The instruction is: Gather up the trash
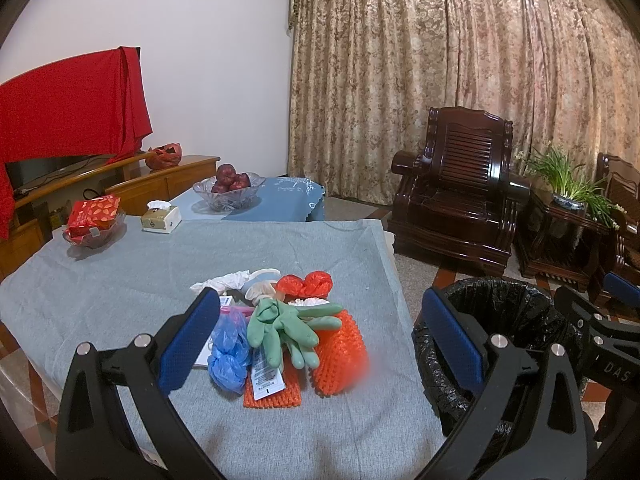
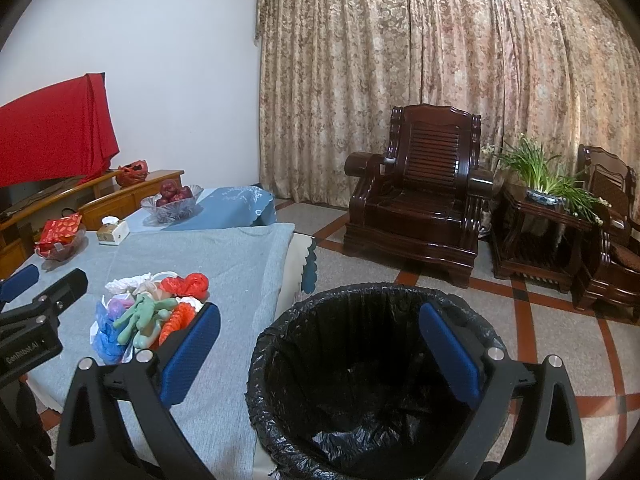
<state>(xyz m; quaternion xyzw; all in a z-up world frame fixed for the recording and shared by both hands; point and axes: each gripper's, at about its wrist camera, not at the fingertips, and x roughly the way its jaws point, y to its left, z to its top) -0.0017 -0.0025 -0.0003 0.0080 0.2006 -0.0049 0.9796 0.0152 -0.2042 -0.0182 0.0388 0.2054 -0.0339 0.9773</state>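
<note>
**Trash pile ahead of the left fingers, bin under the right**

The trash pile (image 1: 280, 332) lies on the grey cloth of the table (image 1: 120, 280), directly in front of the left gripper (image 1: 320, 344) and between the lines of its two fingers; a green glove (image 1: 280, 324) on top points its fingers toward the right; the left gripper is clearly the nearer one. Its fingers stand wide apart and hold nothing. The right gripper (image 2: 320, 356) hovers over the black-lined bin (image 2: 280, 360) just beside the table, its fingers also spread and empty; the bin seems empty.
</note>
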